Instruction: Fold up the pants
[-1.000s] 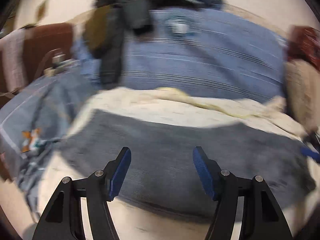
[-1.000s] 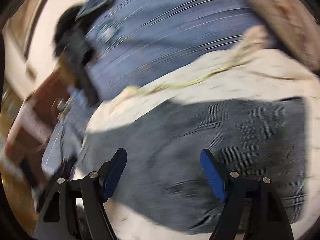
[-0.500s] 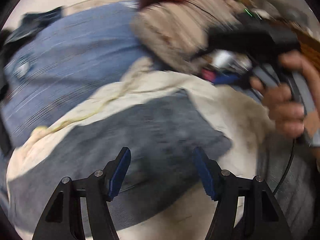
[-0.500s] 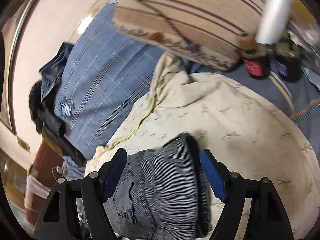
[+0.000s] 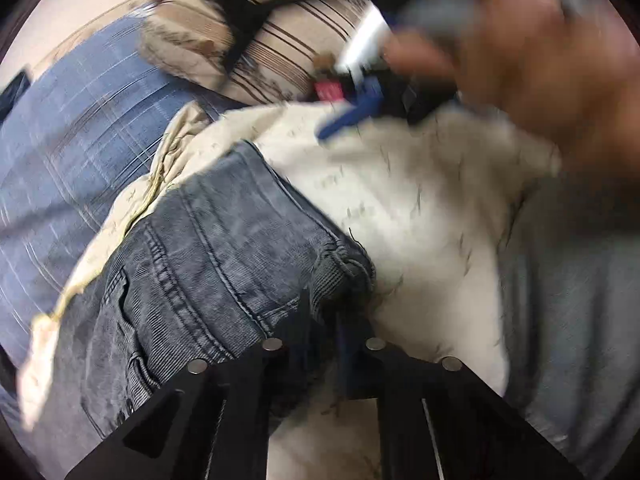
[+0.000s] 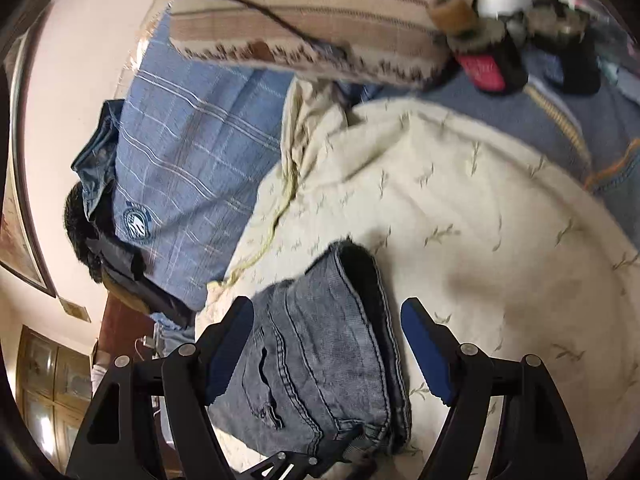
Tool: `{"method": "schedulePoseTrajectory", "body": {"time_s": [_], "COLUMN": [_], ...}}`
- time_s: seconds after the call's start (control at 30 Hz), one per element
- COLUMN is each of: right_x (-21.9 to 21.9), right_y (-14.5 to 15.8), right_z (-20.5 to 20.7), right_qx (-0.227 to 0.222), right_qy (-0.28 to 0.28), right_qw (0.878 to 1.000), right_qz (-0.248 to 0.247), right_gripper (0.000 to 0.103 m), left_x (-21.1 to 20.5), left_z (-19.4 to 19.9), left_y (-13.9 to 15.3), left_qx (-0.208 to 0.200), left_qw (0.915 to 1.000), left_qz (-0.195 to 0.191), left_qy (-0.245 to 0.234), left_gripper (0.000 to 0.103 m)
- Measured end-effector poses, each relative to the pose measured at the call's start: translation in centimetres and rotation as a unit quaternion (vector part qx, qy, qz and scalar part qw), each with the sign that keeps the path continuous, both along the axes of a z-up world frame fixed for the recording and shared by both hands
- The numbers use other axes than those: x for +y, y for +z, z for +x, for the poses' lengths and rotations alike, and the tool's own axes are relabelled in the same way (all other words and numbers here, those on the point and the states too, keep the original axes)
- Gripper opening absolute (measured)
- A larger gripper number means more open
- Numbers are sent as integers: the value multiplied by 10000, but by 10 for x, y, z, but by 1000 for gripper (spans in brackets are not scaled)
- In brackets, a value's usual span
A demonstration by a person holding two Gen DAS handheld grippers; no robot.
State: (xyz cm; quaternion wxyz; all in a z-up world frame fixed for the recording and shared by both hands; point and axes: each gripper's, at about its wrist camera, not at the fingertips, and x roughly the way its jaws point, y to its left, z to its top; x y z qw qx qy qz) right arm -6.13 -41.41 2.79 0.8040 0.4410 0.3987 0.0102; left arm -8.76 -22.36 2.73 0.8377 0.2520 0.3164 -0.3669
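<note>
Denim, grey-blue and already doubled over, the jeans (image 6: 328,344) lie on the cream bedspread (image 6: 460,208), well short of the striped pillow (image 6: 320,12). Left gripper (image 5: 320,332) looks clamped on the frayed hem corner, though blur hides the pads. Right gripper (image 6: 328,344) hangs over the jeans, jaws apart and empty. With only that corner pinched, a pull could drag the layers askew, or the bedspread could bunch along.

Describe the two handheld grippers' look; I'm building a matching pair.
Both alike: the left gripper and right gripper have matte black angular linkage arms with triangular cut-outs and round silver pivot pins. The right gripper's fingers carry blue pads. No cables or markings visible.
</note>
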Motion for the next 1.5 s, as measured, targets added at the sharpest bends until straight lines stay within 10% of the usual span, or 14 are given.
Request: {"method": "schedulePoseTrajectory", "body": {"time_s": [0.17, 0.37, 0.43, 0.5, 0.57, 0.8, 0.97, 1.17, 1.5], "right_x": [5, 16, 19, 26, 31, 64, 101, 210, 362], "right_y": [-15, -38, -43, -47, -45, 8, 50, 97, 12], "right_z": [7, 19, 24, 28, 28, 18, 28, 83, 167], "right_qx": [232, 504, 538, 664, 649, -415, -1000, -1151, -183], "right_qy": [120, 213, 290, 440, 503, 811, 1099, 2151, 3146], "right_qw": [9994, 9968, 9963, 9957, 9961, 9941, 9870, 9621, 9328], "right_qz": [206, 578, 612, 465, 312, -593, -611, -1216, -1750], "right_gripper": [78, 78, 65, 23, 8, 6, 6, 6, 19], "left_x": [44, 60, 67, 72, 77, 113, 163, 274, 416], "left_z": [21, 28, 30, 30, 30, 30, 35, 46, 77], "left_y": [25, 33, 31, 30, 33, 48, 60, 62, -16], "left_qx": [894, 1228, 1295, 1340, 1344, 1558, 1943, 2174, 2822], "left_qw": [9880, 9772, 9746, 9722, 9706, 9472, 9059, 8364, 7621], "left_qz": [-1198, -1617, -1695, -1776, -1836, -2583, -3498, -4608, -4575], "left_qy": [398, 618, 676, 725, 791, 1085, 1386, 2022, 3610], "left_gripper": [6, 6, 6, 6, 5, 5, 6, 6, 14]}}
